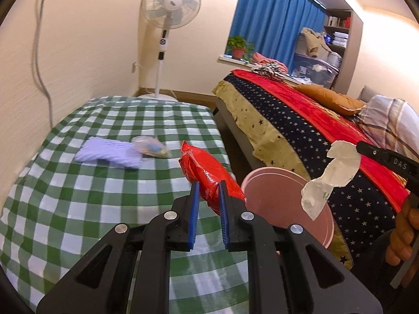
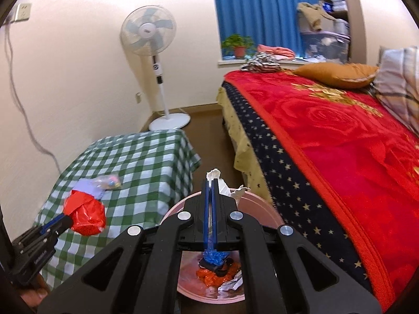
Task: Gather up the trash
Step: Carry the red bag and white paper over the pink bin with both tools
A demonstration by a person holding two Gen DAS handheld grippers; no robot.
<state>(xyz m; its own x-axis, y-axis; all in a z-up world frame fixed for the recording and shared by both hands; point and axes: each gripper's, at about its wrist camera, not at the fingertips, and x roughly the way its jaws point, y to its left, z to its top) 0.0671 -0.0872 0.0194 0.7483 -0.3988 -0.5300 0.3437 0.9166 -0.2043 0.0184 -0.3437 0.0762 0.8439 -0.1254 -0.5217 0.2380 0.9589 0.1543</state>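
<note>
My left gripper (image 1: 209,183) is shut on a red snack bag (image 1: 207,172) and holds it above the green checked table (image 1: 78,209), close to the pink bin (image 1: 277,196). In the right wrist view the red bag (image 2: 86,214) hangs from the left gripper (image 2: 68,219) at the table's near edge. My right gripper (image 2: 211,180) is shut on a white crumpled wrapper (image 2: 222,185) above the pink bin (image 2: 251,204), which holds orange, blue and white trash. The wrapper (image 1: 332,175) hangs over the bin in the left wrist view.
A lilac cloth (image 1: 110,153) and a clear bag of small colourful items (image 1: 150,146) lie on the table. A bed with a red blanket (image 2: 340,144) stands to the right of the bin. A standing fan (image 2: 154,60) is by the far wall.
</note>
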